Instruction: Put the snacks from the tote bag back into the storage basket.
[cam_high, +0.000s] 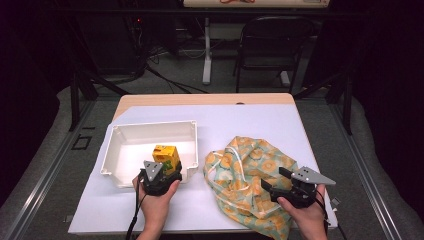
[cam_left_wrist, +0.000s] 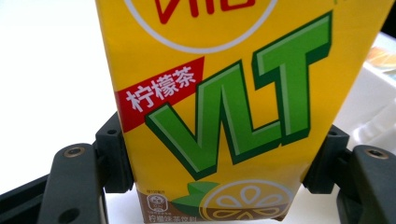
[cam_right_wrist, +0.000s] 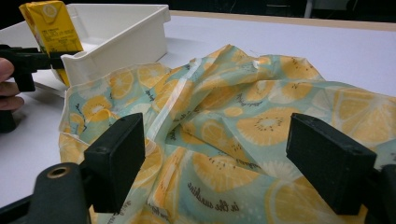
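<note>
Clamping the lemon tea carton (cam_left_wrist: 224, 112) by its sides, the left tongs (cam_high: 161, 176) hold it upright over the white bin's (cam_high: 150, 131) five-o'clock corner, seemingly for placing inside, while the right tongs (cam_high: 280, 182) gape empty over the lemon-print bag (cam_right_wrist: 243, 121) at the worktop's (cam_high: 310, 125) four o'clock.

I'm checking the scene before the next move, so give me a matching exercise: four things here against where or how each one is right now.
Things:
1. drink carton
2. bin
3. bag
4. right gripper

States:
A. open, jaws either side of patterned fabric
B. white, sits on the table's left side
C. clamped between the left gripper's jaws
D. crumpled on the table, lemon print

Pairs: 1-C, 2-B, 3-D, 4-A
</note>
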